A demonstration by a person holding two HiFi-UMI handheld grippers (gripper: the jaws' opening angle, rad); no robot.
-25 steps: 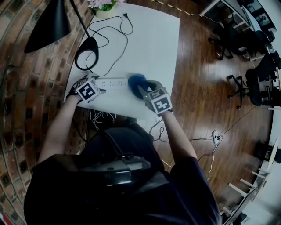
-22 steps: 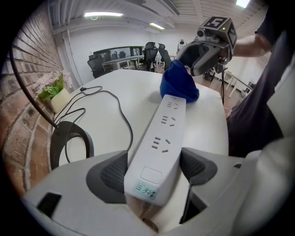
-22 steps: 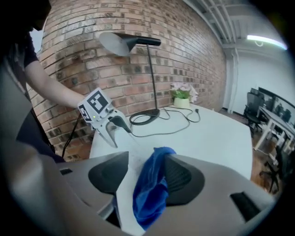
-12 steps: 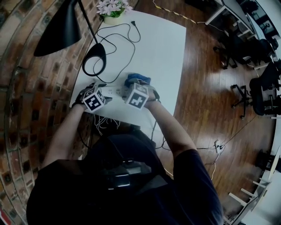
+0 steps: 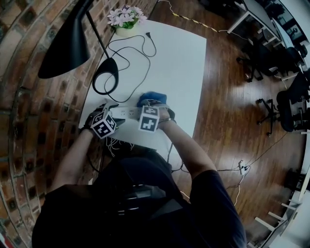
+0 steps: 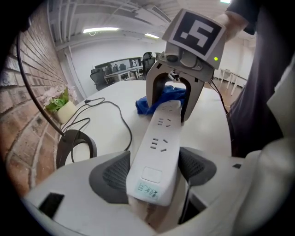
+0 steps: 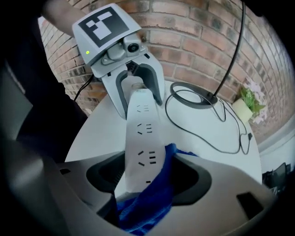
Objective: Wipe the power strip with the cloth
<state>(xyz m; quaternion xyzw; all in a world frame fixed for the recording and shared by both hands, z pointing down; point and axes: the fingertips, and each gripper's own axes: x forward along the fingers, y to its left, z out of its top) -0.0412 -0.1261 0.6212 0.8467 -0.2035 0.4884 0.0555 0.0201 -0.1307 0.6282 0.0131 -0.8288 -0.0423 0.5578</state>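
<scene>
The power strip (image 6: 159, 138) lies along the table's (image 5: 179, 63) near edge, close to the corner by the brick wall. The left gripper (image 6: 152, 168) clamps its labelled end between both pads. The right gripper (image 7: 147, 179) straddles the other end, its jaws wide and just now closing a little, with the blue cloth (image 7: 147, 203) squeezed between one pad and the strip's side. At the far corner, a pale pot (image 5: 125, 30) holds pink flowers (image 5: 125, 14).

Smooth matt plastic power strip (image 6: 159, 143), fuzzy cloth (image 7: 147, 203)

white table (image 5: 180, 62), power strip (image 5: 127, 112), blue cloth (image 5: 153, 96), flowerpot (image 5: 124, 32)
</scene>
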